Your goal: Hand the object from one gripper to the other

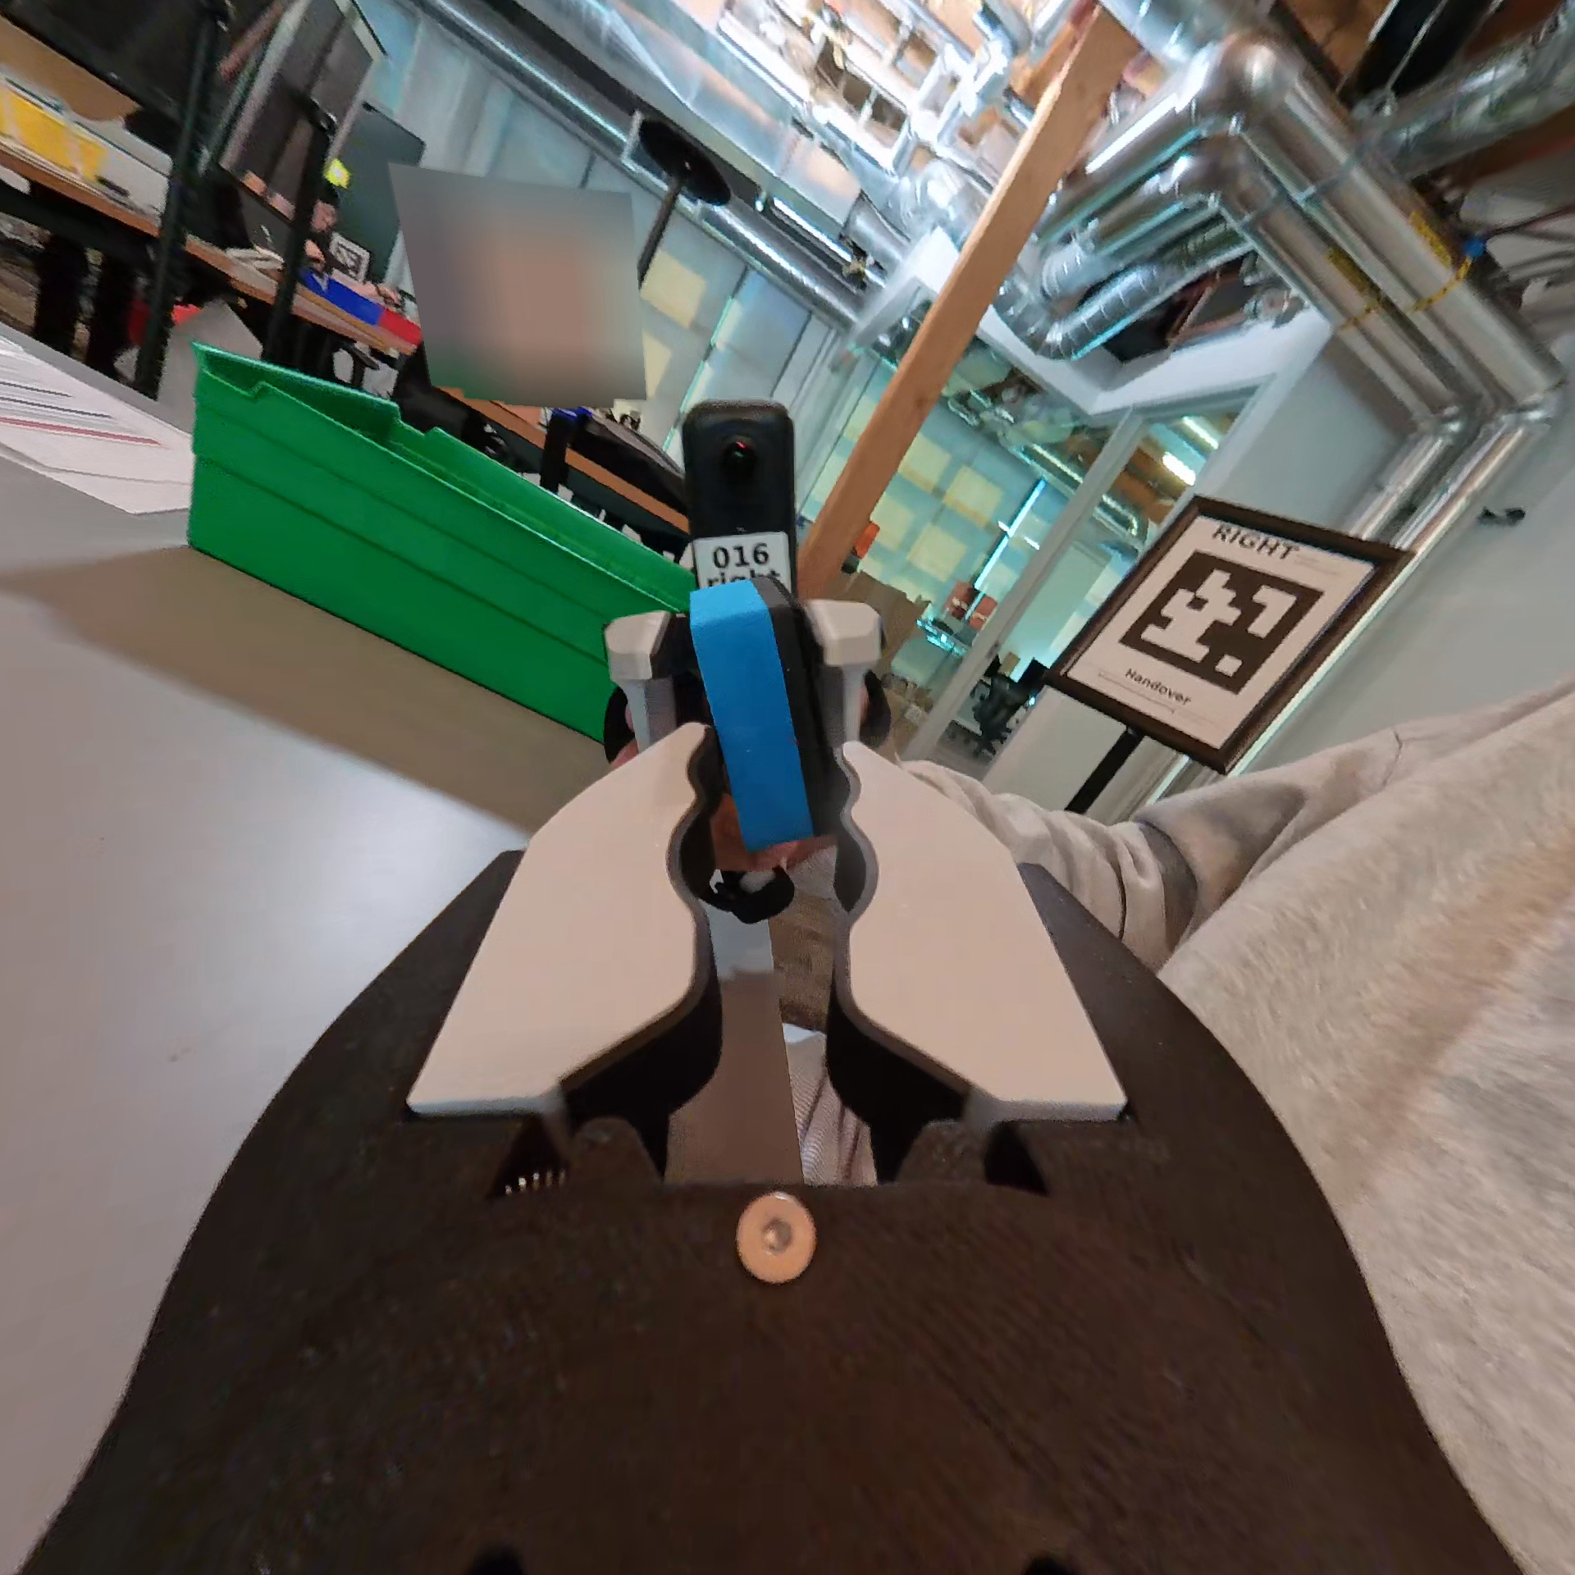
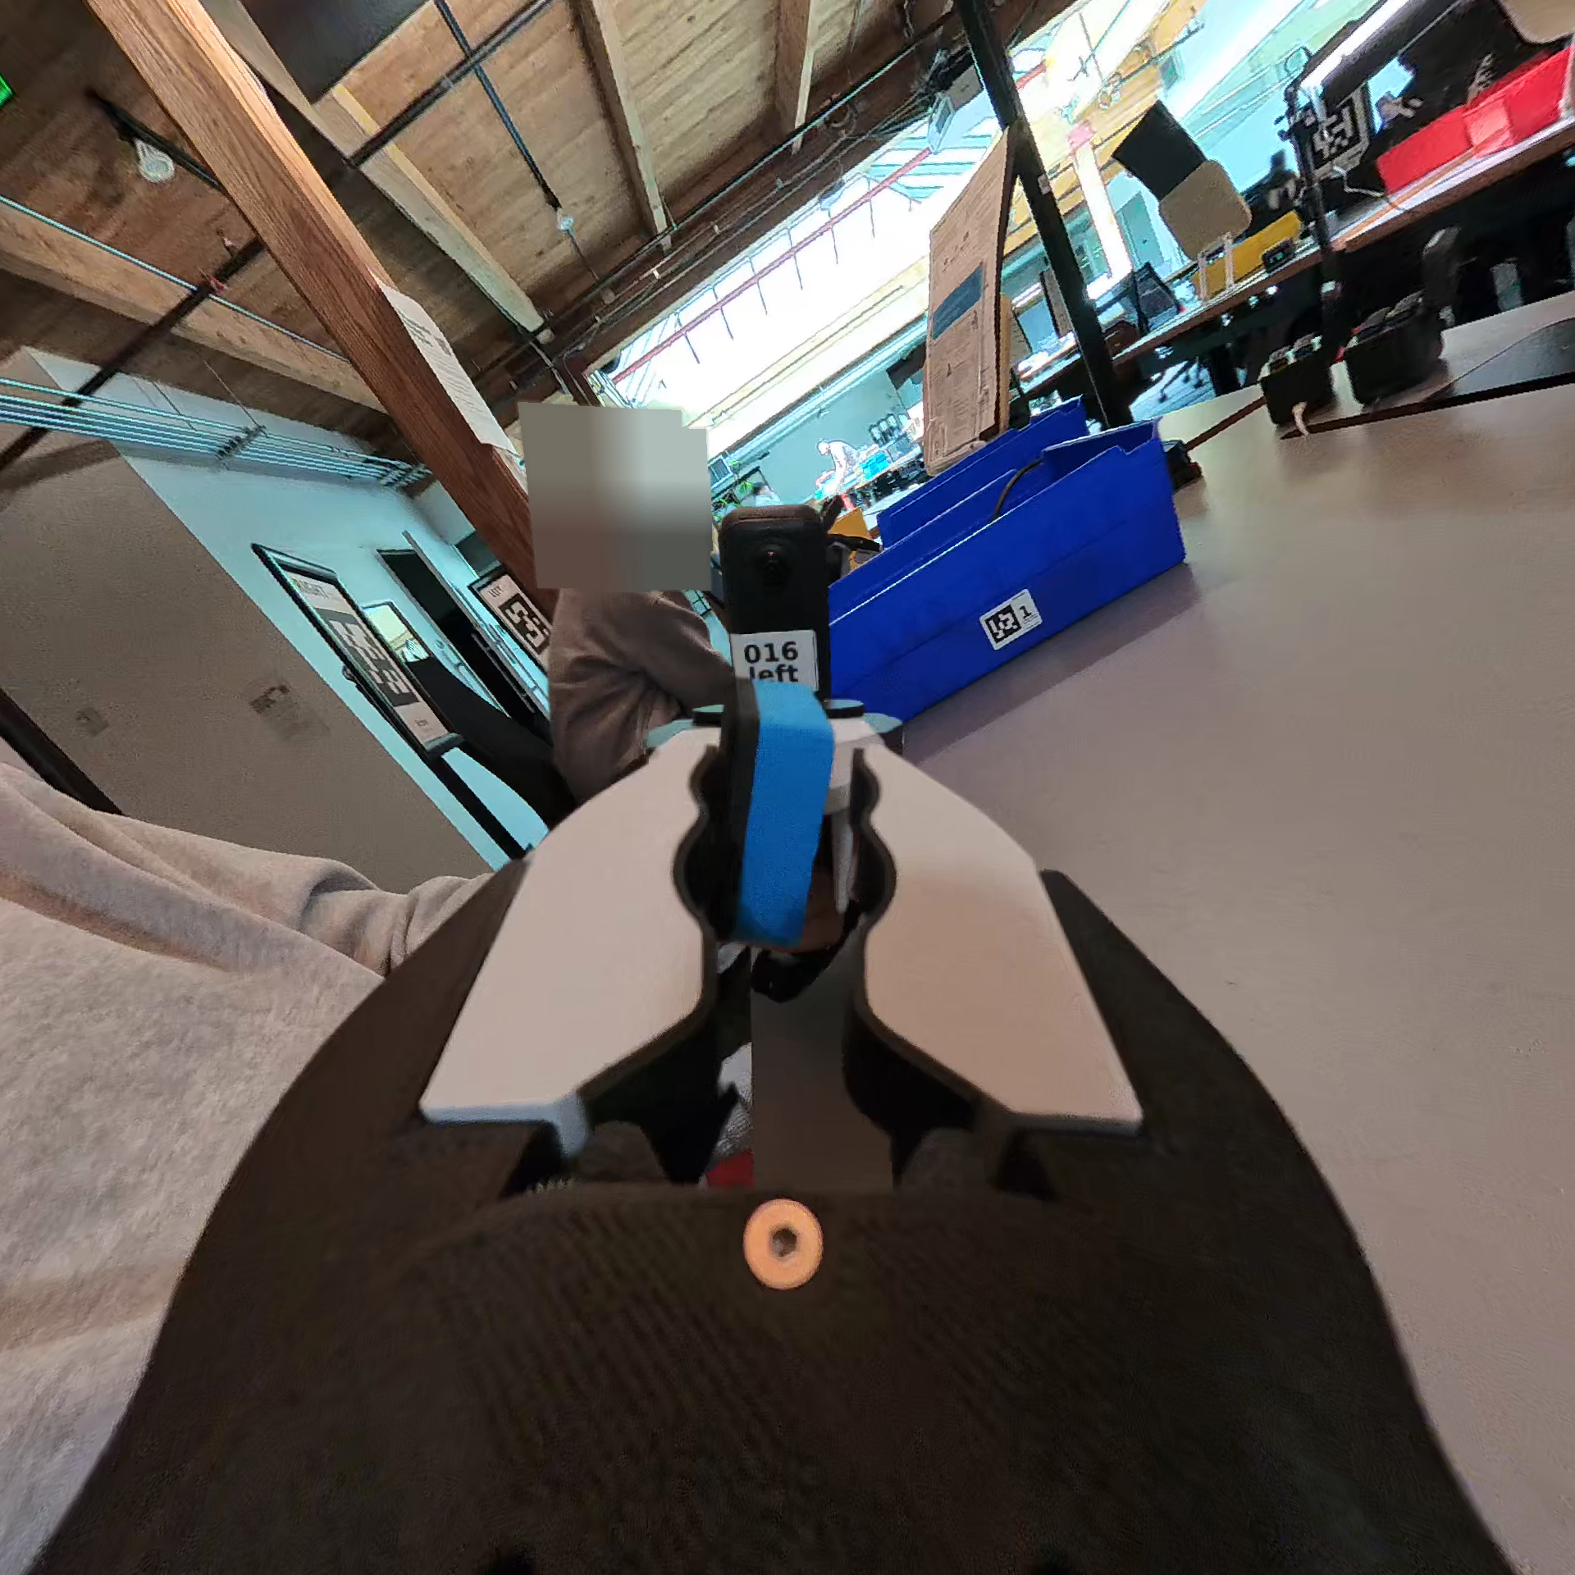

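A blue and black block (image 1: 750, 724) stands upright between the two grippers, which face each other above the table. My left gripper (image 1: 771, 767) is shut on the block's lower part, with both white fingertips touching its sides. My right gripper (image 2: 780, 784) has its jaws around the same block (image 2: 780, 818), and a narrow gap shows on the block's right side. The right gripper's grey fingers (image 1: 635, 665) show beyond the block in the left wrist view. One of the left gripper's fingers (image 2: 844, 775) shows behind the block in the right wrist view.
A green bin (image 1: 383, 528) stands on the grey table (image 1: 170, 852) to the left. A blue bin (image 2: 1023, 579) stands on the table (image 2: 1278, 767) to the right. A framed marker sign (image 1: 1219, 622) stands beyond. Grey sleeves (image 1: 1364, 937) fill the near side. A person (image 2: 622, 673) sits behind.
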`<state>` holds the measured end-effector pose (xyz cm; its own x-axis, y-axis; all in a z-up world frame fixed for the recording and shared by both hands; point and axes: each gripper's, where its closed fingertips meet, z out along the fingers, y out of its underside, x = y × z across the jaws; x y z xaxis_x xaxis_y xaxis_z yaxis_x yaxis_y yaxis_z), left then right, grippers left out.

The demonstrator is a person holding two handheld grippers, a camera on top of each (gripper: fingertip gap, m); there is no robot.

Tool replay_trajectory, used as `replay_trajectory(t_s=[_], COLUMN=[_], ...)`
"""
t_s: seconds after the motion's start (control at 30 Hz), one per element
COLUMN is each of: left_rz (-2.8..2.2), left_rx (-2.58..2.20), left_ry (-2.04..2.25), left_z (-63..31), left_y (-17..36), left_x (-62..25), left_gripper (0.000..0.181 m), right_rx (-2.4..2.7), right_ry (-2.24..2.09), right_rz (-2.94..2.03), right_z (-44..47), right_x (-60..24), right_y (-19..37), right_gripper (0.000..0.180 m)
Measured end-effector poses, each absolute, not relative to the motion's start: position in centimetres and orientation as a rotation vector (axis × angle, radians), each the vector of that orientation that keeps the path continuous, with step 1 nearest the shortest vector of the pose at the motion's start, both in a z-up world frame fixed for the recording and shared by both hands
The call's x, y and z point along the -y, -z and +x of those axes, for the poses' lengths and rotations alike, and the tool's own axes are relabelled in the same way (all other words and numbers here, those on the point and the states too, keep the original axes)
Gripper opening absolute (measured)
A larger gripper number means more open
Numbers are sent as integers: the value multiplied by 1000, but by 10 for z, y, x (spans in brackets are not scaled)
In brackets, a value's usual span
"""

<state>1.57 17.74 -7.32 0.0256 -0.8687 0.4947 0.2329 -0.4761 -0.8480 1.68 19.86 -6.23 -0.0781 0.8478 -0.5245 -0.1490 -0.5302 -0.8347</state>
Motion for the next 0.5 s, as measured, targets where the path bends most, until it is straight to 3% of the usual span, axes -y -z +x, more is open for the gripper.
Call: replay_trajectory(t_s=[0.2, 0.33, 0.5], left_rz=[-1453, -1441, -1542], left_rx=[-672, -550, -303], left_ry=[1602, 1654, 2090], left_z=[20, 11, 3], left_y=[77, 70, 76], left_x=[-181, -190, -193], left_gripper=[24, 58, 67], right_rx=[772, 711, 868], right_ry=[-1705, -1664, -1357], right_rz=[-1470, -1427, -1185], right_z=[22, 32, 36], right_x=[-202, -210, -203], right_y=[62, 55, 41], right_gripper=[23, 23, 23])
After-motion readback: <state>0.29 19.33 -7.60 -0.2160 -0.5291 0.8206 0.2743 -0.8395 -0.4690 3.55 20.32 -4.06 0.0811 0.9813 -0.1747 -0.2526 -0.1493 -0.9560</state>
